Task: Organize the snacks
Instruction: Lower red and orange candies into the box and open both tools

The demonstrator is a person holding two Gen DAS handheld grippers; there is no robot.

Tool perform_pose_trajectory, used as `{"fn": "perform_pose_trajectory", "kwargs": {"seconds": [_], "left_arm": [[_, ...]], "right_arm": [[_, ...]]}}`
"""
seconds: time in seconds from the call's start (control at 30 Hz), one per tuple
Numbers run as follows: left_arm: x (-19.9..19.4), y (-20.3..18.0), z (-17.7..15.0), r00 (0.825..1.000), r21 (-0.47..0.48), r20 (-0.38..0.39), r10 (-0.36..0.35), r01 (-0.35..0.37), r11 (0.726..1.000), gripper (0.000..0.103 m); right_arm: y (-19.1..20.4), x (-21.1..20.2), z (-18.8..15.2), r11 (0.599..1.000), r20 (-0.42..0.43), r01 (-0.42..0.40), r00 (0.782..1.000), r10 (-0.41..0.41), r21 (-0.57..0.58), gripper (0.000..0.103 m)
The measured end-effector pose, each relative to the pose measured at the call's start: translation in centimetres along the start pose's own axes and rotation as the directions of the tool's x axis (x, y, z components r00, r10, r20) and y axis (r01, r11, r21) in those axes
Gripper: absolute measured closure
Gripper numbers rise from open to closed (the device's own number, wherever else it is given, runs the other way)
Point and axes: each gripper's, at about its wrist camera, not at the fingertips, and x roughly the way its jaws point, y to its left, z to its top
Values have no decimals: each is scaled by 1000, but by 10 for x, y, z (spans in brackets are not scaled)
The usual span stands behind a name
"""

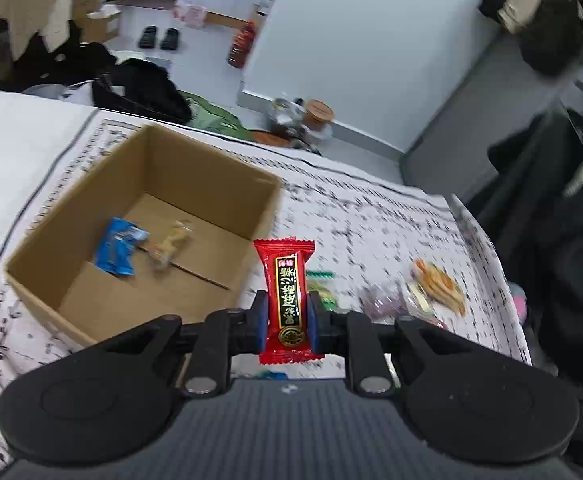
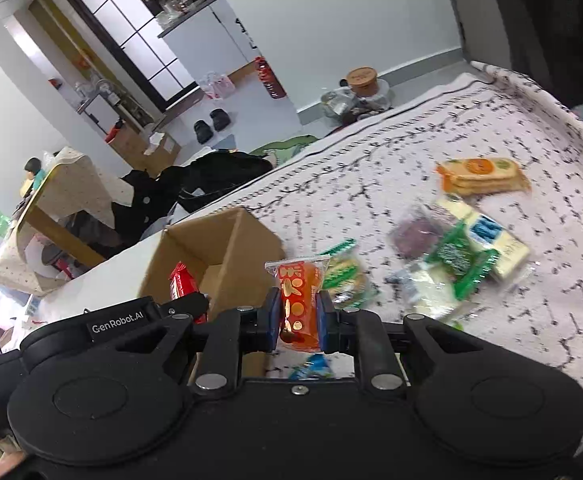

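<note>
My left gripper [image 1: 287, 312] is shut on a red snack packet [image 1: 286, 276] with gold lettering, held upright just right of an open cardboard box [image 1: 207, 160]. In the box lie a blue packet [image 1: 117, 252] and a tan snack [image 1: 170, 245]. My right gripper [image 2: 299, 316] is shut on an orange snack packet [image 2: 298, 292], held above the patterned cloth [image 2: 491, 120] to the right of the box [image 2: 227, 236]. The left gripper [image 2: 131, 320] and its red packet [image 2: 181, 280] show at the box in the right wrist view.
Several loose snacks lie on the cloth to the right: an orange cracker pack [image 2: 481, 176], a green packet [image 2: 461, 260], a yellow-white packet [image 2: 491, 236], a purple one [image 2: 415, 236]. The bed edge [image 1: 507, 280] drops off at right. Clutter sits on the floor beyond.
</note>
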Motion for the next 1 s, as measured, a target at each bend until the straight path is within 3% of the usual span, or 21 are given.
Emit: {"fn": "perform_pose_trajectory", "kwargs": {"seconds": [0.53, 0.73, 1.0], "left_arm": [[-19, 57, 23, 992, -150, 52, 114, -105, 983, 85], [-23, 80, 29, 982, -228, 52, 181, -164, 960, 83], [-22, 89, 31, 984, -251, 38, 172, -157, 955, 78]], "right_arm": [[57, 27, 4, 997, -27, -53, 998, 51, -61, 85], [75, 38, 4, 995, -36, -72, 997, 69, -71, 85], [88, 51, 7, 994, -46, -89, 995, 86, -66, 84]]}}
